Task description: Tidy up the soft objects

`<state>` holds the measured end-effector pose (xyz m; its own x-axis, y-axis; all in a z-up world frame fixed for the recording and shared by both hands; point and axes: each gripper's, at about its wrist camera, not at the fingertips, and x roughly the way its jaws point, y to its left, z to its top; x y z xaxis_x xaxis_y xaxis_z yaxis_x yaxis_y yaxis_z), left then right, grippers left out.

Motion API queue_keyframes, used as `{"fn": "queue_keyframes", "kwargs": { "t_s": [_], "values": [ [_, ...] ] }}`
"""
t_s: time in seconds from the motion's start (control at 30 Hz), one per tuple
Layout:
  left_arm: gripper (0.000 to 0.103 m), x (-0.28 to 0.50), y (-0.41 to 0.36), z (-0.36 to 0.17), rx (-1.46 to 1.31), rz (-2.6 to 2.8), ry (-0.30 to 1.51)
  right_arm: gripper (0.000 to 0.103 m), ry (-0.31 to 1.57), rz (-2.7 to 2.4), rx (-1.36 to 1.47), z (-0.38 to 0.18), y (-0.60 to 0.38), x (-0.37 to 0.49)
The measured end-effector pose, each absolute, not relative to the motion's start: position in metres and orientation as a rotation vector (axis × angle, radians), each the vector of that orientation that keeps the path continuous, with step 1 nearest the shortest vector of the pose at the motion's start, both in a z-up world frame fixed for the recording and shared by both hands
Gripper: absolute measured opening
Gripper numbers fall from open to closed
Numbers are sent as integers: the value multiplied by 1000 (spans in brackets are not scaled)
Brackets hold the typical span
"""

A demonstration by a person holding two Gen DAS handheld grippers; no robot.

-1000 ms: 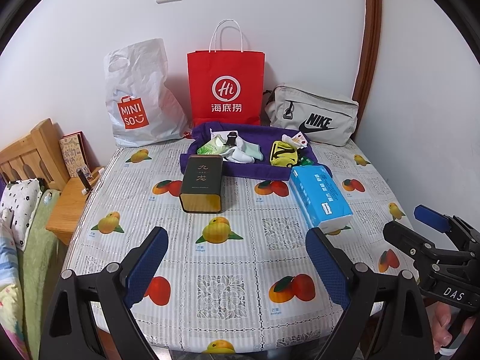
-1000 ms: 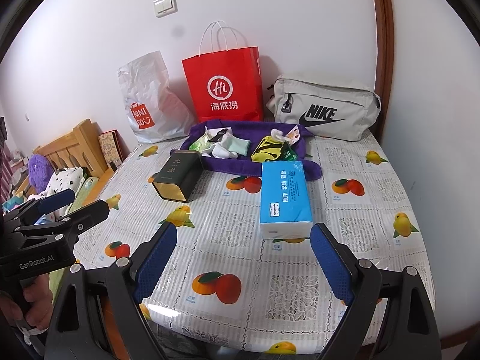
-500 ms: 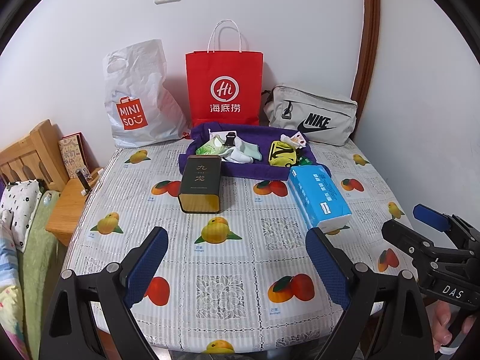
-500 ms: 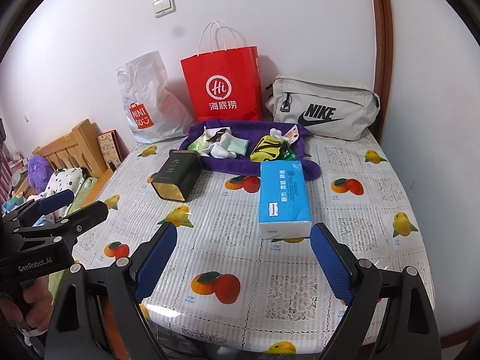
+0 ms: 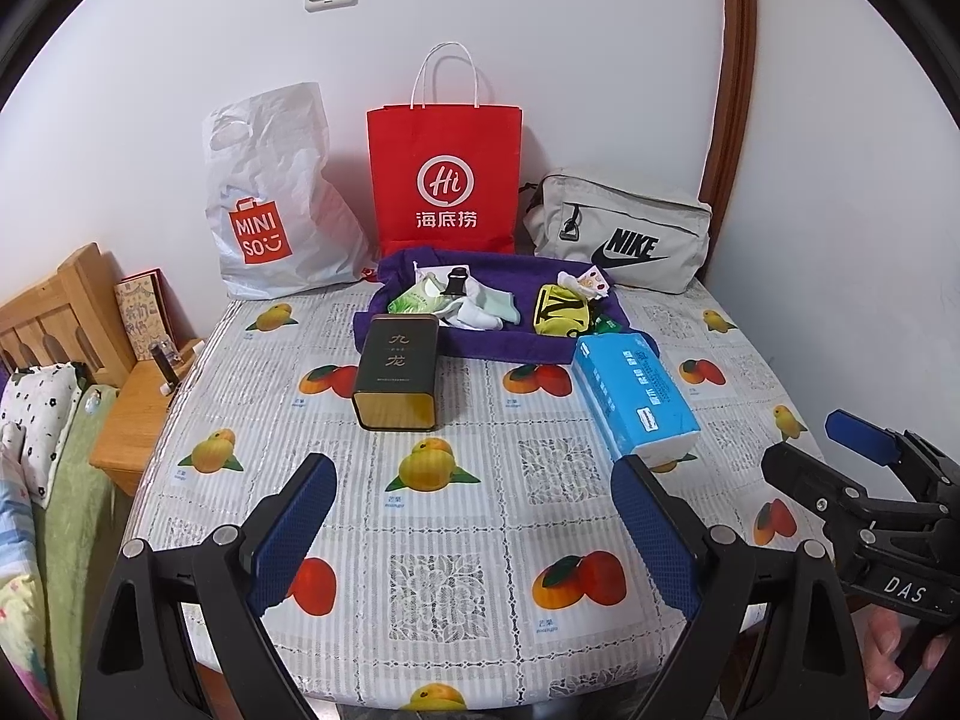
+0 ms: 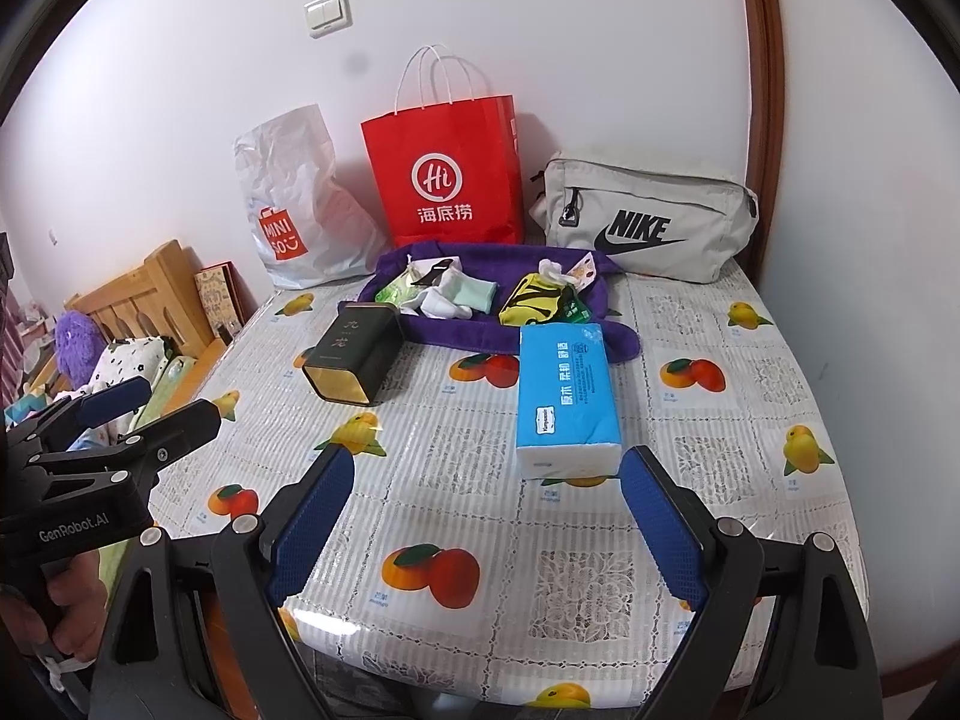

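Note:
A purple cloth [image 5: 498, 348] lies at the back middle of the table, with white and mint socks [image 5: 480, 309], a green packet [image 5: 414, 300] and a yellow pouch [image 5: 561, 312] on it. In front of it a blue tissue pack [image 5: 636, 396] lies to the right and a dark tin [image 5: 399, 372] to the left. My left gripper [image 5: 471, 474] hovers open over the table's near part with nothing between its fingers. Beside it my right gripper [image 6: 489, 462] is open and empty too, just short of the tissue pack [image 6: 567, 396].
A white plastic bag [image 5: 270, 204], a red paper bag [image 5: 444, 180] and a grey sports bag [image 5: 624, 228] stand along the back wall. A wooden headboard [image 5: 66, 312] and bedding [image 5: 36, 432] lie off the table's left edge. The table [image 5: 456, 540] has a fruit-print cover.

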<state>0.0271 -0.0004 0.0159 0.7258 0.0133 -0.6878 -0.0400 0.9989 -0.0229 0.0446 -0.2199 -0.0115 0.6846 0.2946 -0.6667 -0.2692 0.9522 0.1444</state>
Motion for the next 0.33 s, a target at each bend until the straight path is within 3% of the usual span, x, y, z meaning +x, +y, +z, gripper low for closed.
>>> {"fn": "queue_keyframes", "kwargs": {
  "t_s": [0.33],
  "values": [
    [93,37,1,16,-28,35,750,90,761,314,37,-13,-219,53]
  ]
}}
